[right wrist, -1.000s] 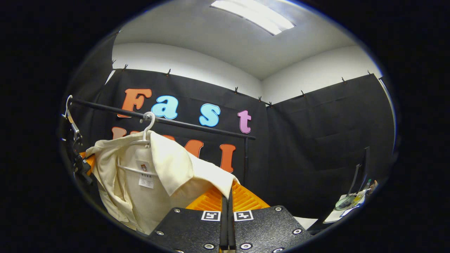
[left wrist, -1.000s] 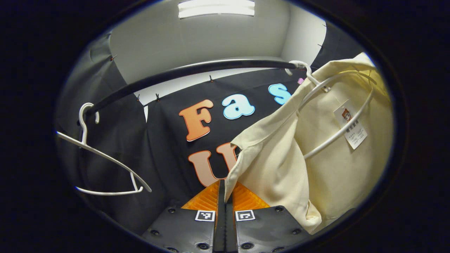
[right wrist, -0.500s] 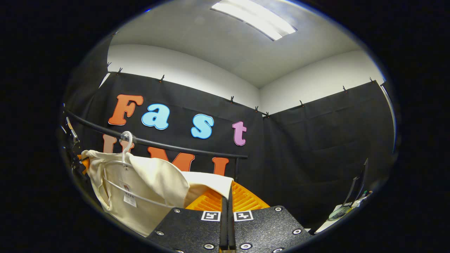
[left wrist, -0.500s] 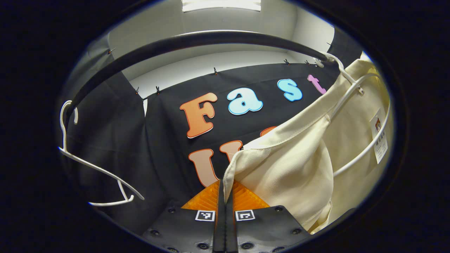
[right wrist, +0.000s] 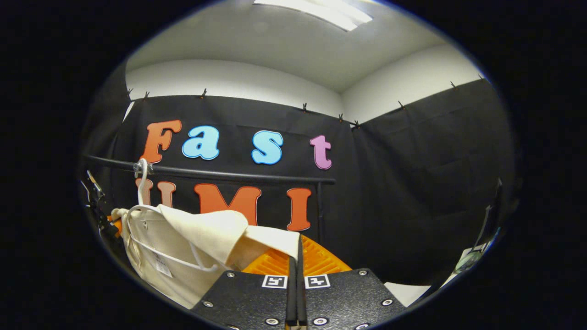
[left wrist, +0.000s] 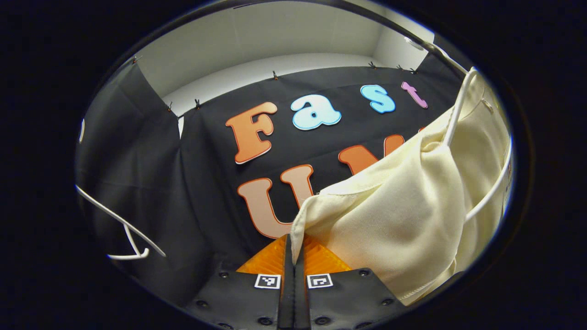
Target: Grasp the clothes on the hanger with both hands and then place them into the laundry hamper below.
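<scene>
lit from above by a ceiling light panel [right wrist: 316, 10] at the top edge of the right gripper view, blown out to plain white. even, fairly bright on the pale walls [right wrist: 229, 78] and on the cream shirt [left wrist: 412, 206], with soft shading in its folds and no hard shadows. dim and flat across the black cloth. strong fisheye bending toward the edges: rail [right wrist: 220, 174] bowed, white hanger [left wrist: 454, 114] stretched in the left gripper view. sharp in the middle, softer and darker at the rim. no motion blur to speak of.
</scene>
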`<state>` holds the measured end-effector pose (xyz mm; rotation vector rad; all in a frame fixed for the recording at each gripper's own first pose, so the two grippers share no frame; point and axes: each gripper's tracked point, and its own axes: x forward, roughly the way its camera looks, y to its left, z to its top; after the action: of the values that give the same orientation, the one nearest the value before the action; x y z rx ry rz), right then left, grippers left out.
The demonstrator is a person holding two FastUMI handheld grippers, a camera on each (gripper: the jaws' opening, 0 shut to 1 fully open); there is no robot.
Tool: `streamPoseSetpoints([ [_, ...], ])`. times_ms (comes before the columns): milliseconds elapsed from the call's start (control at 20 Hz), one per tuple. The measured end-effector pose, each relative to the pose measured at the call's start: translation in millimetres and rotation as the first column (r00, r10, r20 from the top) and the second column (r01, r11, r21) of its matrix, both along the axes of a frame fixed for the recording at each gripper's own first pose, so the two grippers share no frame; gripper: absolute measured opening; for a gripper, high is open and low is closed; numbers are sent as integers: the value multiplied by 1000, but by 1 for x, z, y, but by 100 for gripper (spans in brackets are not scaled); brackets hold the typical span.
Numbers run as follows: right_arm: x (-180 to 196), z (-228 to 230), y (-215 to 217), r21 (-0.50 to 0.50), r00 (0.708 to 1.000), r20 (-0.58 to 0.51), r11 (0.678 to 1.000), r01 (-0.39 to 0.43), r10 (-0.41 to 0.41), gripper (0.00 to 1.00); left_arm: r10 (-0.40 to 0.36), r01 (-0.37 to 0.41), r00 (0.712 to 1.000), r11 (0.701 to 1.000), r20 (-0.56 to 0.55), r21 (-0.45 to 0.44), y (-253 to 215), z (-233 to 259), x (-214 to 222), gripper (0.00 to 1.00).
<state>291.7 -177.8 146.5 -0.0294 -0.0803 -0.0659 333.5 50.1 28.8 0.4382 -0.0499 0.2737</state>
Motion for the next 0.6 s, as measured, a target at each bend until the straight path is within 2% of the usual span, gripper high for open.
streamPoseSetpoints([
  [100,4,-21,3,-3,1000,-15,1000,-7,7,0,1,-1,1000,1000,-20,21,-2,-15,-3,7],
  [200,3,-33,6,-48,1000,-22,999,-1,0,0,3,-2,1000,999,-31,43,-3,-24,-4,7],
  [400,7,-62,19,-51,996,-85,999,-20,16,0,11,-10,994,1000,-105,12,0,-47,2,7],
  [600,5,-89,12,-36,992,-129,999,-1,-4,0,34,-33,989,999,-142,12,10,-65,-2,7],
])
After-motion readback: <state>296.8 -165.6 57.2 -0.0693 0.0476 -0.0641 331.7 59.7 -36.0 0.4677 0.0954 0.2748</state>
